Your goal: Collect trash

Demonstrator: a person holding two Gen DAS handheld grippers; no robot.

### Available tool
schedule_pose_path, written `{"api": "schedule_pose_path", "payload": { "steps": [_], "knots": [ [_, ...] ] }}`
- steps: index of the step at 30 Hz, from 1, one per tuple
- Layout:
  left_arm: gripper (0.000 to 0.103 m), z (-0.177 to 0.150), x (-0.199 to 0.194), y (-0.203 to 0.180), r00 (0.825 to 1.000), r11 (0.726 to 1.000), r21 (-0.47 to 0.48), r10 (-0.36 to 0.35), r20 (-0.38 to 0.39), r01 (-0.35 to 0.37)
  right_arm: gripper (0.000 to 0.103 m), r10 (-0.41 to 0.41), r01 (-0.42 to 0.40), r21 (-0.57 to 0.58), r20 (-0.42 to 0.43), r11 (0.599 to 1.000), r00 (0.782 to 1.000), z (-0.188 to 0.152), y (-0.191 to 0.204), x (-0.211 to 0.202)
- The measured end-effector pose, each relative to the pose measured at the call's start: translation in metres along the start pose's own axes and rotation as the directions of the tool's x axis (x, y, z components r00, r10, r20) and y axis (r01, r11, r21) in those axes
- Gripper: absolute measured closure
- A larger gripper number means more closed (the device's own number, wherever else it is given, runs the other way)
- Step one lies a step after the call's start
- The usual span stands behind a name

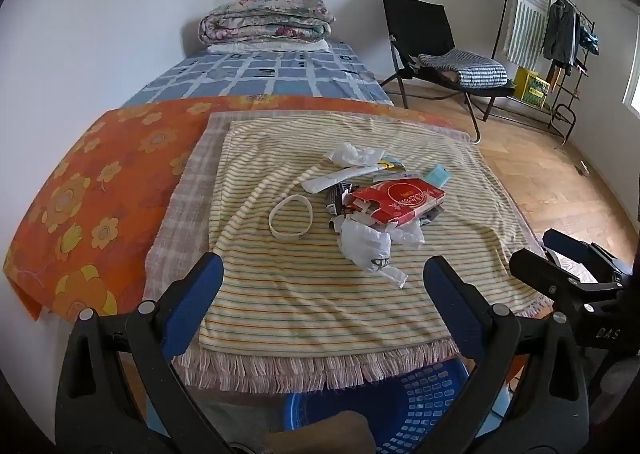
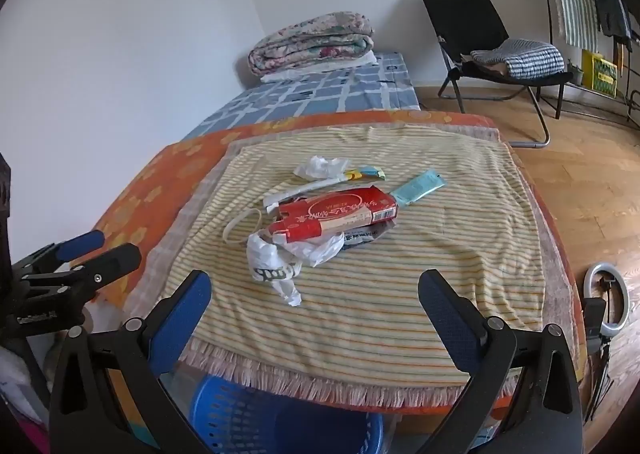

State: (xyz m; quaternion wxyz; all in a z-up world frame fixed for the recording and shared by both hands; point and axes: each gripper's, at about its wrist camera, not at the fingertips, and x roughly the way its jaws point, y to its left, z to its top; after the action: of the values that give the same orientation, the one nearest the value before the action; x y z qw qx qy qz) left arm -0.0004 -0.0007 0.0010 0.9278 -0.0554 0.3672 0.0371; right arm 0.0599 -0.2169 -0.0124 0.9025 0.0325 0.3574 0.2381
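On the bed: trash pile (image 1: 372, 206) sits mid striped blanket (image 1: 280, 294).
Your left tongs (image 1: 324, 286) and right tongs (image 2: 316, 302) both spread, empty; blue basket (image 2: 256, 418) below the bed edge, wood floor (image 1: 560, 174) to the right.

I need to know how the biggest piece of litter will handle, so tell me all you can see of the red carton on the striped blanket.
The red carton is a flat, oblong cardboard pack with gold lettering and a pale band along one long side. Its near end is torn open and ragged. It lies on its broad face in the litter pile, resting on a crumpled white plastic bag and dark wrappers, with a white band beside it. No gripper touches it.
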Motion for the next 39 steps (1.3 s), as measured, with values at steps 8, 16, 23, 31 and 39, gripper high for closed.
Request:
{"api": "schedule_pose_path", "payload": {
  "steps": [8, 16, 23, 31, 39],
  "knots": [
    [0.001, 0.000, 0.000, 0.001, 1.000, 1.000, -0.011, -0.007, 0.003, 0.007, 0.000, -0.011, 0.011, 0.002, -0.043, 1.000, 0.999, -0.002, 0.000, 0.004],
    [0.001, -0.008, 0.006, -0.002, 1.000, 1.000, -0.009, -0.010, -0.009, 0.010, 0.000, -0.002, 0.002, 0.014, -0.042, 1.000, 0.999, -0.006, 0.002, 0.007],
    [0.001, -0.007, 0.004, -0.010, 1.000, 1.000, -0.008, -0.010, -0.015, 0.010, 0.000, -0.003, 0.004, 0.031, -0.044, 1.000, 0.999, -0.004, 0.001, 0.007],
    [0.001, -0.007, 0.002, -0.006, 1.000, 1.000, -0.014, -0.017, -0.015, 0.017, 0.000, -0.001, 0.003, 0.036, -0.048, 0.999, 0.999, -0.004, -0.001, 0.007],
    [0.001, -0.007, 0.002, -0.004, 1.000, 1.000, -0.015, -0.019, -0.014, 0.018, 0.000, 0.005, -0.003, 0.041, -0.052, 0.999, 0.999, -0.004, -0.001, 0.007]
  ]
}}
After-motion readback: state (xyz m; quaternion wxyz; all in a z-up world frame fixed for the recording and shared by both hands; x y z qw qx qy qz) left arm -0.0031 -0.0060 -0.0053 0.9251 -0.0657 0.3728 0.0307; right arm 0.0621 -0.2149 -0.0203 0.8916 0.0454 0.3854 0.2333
